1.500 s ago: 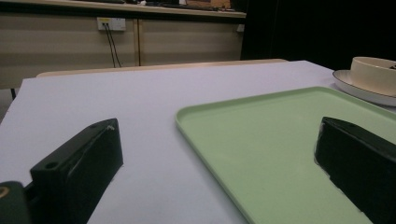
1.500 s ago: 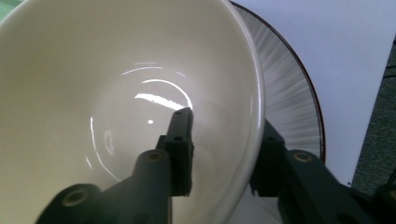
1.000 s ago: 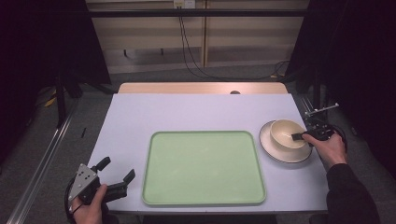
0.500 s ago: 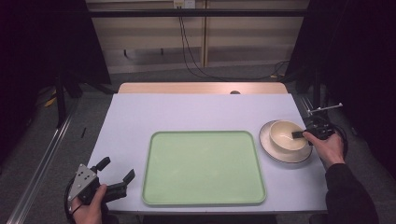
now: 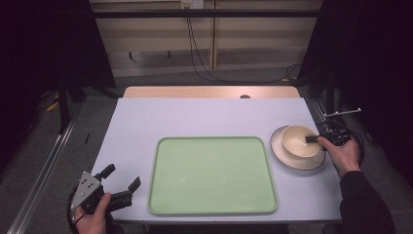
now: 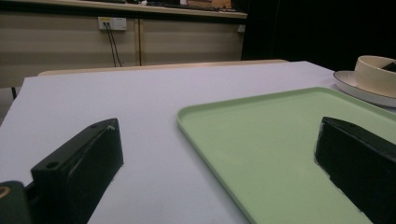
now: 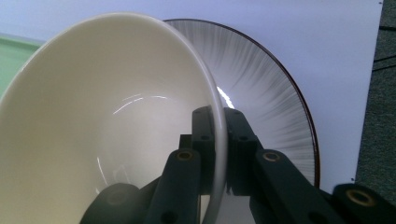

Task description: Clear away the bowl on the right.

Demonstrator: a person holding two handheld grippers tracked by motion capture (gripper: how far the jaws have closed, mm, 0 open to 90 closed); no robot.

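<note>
A cream bowl (image 5: 300, 141) rests on a pale plate (image 5: 284, 157) with a dark rim at the table's right. My right gripper (image 5: 311, 140) is shut on the bowl's right rim, one jaw inside the bowl (image 7: 102, 121) and one outside over the plate (image 7: 275, 98). An empty light green tray (image 5: 212, 174) lies in the middle of the white table. At the front left corner my left gripper (image 5: 121, 179) stands open with nothing between its jaws. In the left gripper view the tray (image 6: 275, 140) stretches ahead, with the bowl (image 6: 376, 74) and plate (image 6: 359, 88) at the far right.
The white table top (image 5: 195, 117) has bare room behind and left of the tray. A wooden strip (image 5: 209, 91) runs along its far edge. Cables (image 5: 195, 48) hang by the back wall, and a metal rail (image 5: 44, 165) lies on the floor at the left.
</note>
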